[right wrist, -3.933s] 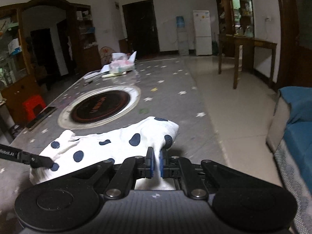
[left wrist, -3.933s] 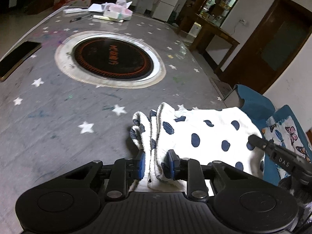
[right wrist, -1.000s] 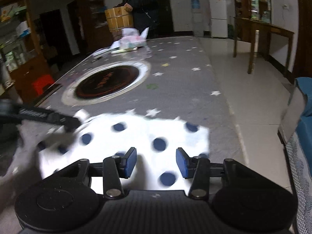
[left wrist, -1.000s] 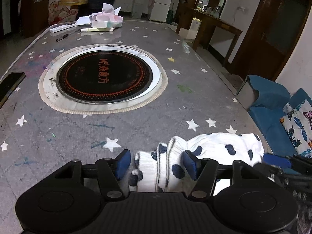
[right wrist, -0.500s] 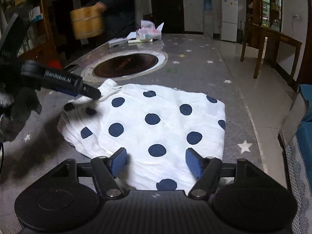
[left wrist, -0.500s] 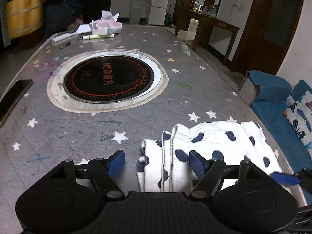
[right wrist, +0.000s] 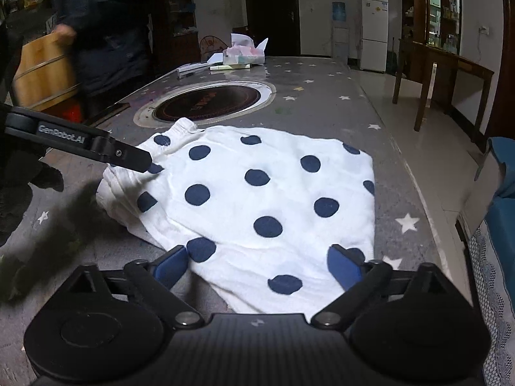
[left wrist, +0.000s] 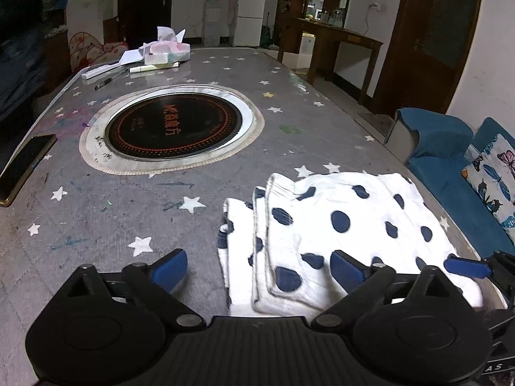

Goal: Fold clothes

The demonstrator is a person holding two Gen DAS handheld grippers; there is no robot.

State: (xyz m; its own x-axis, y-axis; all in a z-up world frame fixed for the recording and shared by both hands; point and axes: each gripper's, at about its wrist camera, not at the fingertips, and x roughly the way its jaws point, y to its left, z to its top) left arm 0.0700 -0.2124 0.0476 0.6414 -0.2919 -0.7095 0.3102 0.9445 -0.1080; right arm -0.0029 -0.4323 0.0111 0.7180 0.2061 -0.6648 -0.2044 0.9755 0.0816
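On the starred table [left wrist: 96,212] near edge lies the polka-dot garment [right wrist: 257,193], folded flat; we've let go, left gripper [left wrist: 257,268] and right gripper [right wrist: 257,265] both spread wide, holding nothing, so this fold looks done

Your room sat dim, pale walls [right wrist: 325,6] closing it off beyond the grey star-printed table [left wrist: 96,212], which had a round black cooktop [left wrist: 173,127] sunk into it. You had a white fridge [left wrist: 249,9] and a water dispenser [left wrist: 212,9] against the far wall beside a dark doorway [right wrist: 272,9], and a wooden side table [right wrist: 450,70] on the glossy light floor [right wrist: 402,103]. A blue sofa [left wrist: 450,164] with a butterfly cushion [left wrist: 495,180] stood to your right.
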